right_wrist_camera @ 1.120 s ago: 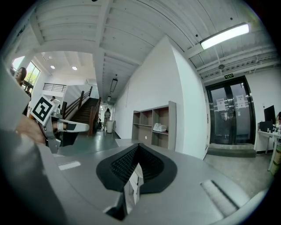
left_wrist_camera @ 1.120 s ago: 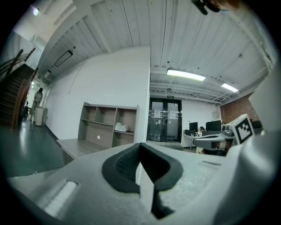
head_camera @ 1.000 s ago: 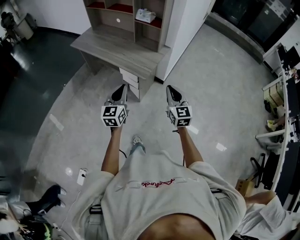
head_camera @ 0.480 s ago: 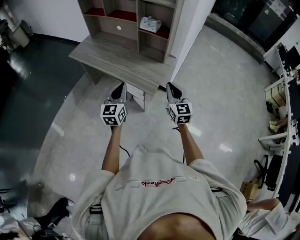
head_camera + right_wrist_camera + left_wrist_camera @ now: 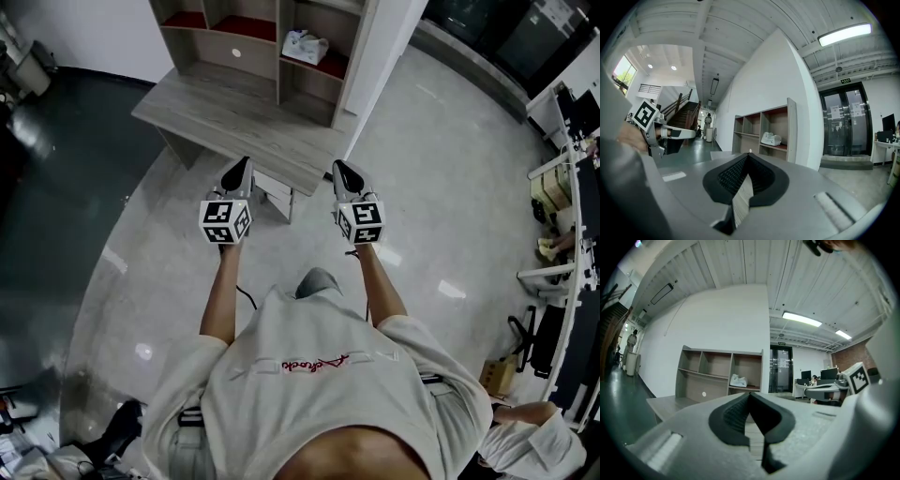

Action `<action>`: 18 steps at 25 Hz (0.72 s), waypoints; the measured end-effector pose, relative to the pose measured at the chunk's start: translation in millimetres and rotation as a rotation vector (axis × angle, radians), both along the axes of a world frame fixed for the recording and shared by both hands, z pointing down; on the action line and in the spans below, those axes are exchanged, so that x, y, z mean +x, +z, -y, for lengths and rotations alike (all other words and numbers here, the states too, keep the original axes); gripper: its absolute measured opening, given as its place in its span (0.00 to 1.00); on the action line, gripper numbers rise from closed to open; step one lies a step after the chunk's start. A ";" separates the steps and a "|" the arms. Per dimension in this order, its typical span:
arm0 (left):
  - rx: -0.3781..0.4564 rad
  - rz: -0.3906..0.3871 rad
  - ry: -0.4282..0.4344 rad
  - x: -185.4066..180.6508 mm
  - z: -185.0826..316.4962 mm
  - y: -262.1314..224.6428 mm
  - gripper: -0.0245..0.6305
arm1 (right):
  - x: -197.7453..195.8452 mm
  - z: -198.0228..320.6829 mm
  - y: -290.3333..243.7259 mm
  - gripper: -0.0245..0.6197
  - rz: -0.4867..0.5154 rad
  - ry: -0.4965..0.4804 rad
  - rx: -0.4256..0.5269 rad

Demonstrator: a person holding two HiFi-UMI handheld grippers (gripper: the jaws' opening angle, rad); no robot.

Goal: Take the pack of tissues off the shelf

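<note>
The white pack of tissues (image 5: 306, 45) lies on a red-lined shelf in the right compartment of the wooden shelf unit (image 5: 354, 56), well ahead of both grippers. It shows too in the left gripper view, tissues (image 5: 738, 380), and in the right gripper view, tissues (image 5: 771, 138). My left gripper (image 5: 241, 166) and right gripper (image 5: 341, 170) are held side by side over the front edge of the desk (image 5: 216, 117), far short of the shelf. Both have their jaws shut with nothing between them.
The shelf unit stands on a grey wooden desk with drawers (image 5: 275, 186) below its right end. A white wall panel (image 5: 389, 47) flanks the unit on the right. Office desks and chairs (image 5: 562, 178) line the far right. Dark flooring (image 5: 56, 187) lies left.
The person has stepped toward the desk: desk and shelf unit now sit closer under both grippers. Both grippers stayed shut and level.
</note>
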State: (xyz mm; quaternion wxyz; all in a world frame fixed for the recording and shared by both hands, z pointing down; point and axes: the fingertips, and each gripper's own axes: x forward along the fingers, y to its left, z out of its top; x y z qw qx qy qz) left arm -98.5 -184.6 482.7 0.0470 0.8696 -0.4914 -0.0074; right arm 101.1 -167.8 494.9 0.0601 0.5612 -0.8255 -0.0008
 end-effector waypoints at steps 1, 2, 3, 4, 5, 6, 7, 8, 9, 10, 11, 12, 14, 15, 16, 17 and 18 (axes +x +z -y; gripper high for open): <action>-0.001 0.000 0.000 -0.8 2.3 0.5 0.04 | -0.6 2.4 0.8 0.05 -0.001 0.000 -0.002; -0.002 0.000 0.000 -1.6 4.4 1.0 0.04 | -1.3 4.8 1.3 0.05 -0.001 -0.001 -0.004; -0.003 0.000 -0.001 -2.5 6.5 2.0 0.04 | -2.3 7.4 2.1 0.05 -0.001 -0.002 -0.004; -0.005 0.000 -0.001 -3.4 8.9 3.5 0.04 | -3.4 10.4 3.1 0.05 -0.001 -0.004 -0.005; -0.006 0.000 -0.002 -4.3 11.9 5.2 0.04 | -4.5 14.2 4.5 0.05 -0.001 -0.006 -0.006; -0.008 0.001 -0.004 -5.3 15.7 7.2 0.04 | -5.5 18.7 5.9 0.05 -0.001 -0.008 -0.007; -0.011 0.001 -0.006 -6.4 20.1 9.3 0.04 | -6.5 23.9 7.3 0.05 -0.001 -0.010 -0.008; -0.014 0.001 -0.010 -7.5 24.9 11.5 0.04 | -7.5 29.6 8.7 0.05 -0.001 -0.013 -0.008; -0.016 0.001 -0.013 -8.5 30.1 13.5 0.04 | -8.6 35.5 10.2 0.05 -0.001 -0.017 -0.009; -0.016 0.002 -0.016 -9.3 35.7 15.0 0.04 | -9.6 41.8 11.8 0.05 -0.001 -0.021 -0.010; -0.016 0.002 -0.019 -9.9 42.2 15.7 0.04 | -10.7 48.7 13.0 0.05 -0.001 -0.025 -0.010; -0.015 0.003 -0.021 -10.3 49.4 15.8 0.04 | -11.9 56.4 13.7 0.05 -0.001 -0.029 -0.010; -0.016 0.006 -0.024 -10.6 64.5 16.1 0.04 | -14.4 72.5 14.4 0.05 0.002 -0.036 -0.011; -0.018 0.007 -0.024 -10.3 72.8 16.5 0.04 | -15.7 81.1 14.0 0.05 0.004 -0.039 -0.012; -0.021 0.008 -0.023 -10.0 81.6 16.6 0.04 | -16.8 90.1 13.1 0.05 0.005 -0.042 -0.011; -0.023 0.008 -0.024 -9.3 90.8 16.4 0.04 | -17.6 99.2 12.0 0.05 0.005 -0.046 -0.010; -0.023 0.006 -0.025 -8.3 100.4 15.7 0.04 | -17.9 108.6 10.8 0.05 0.005 -0.050 -0.009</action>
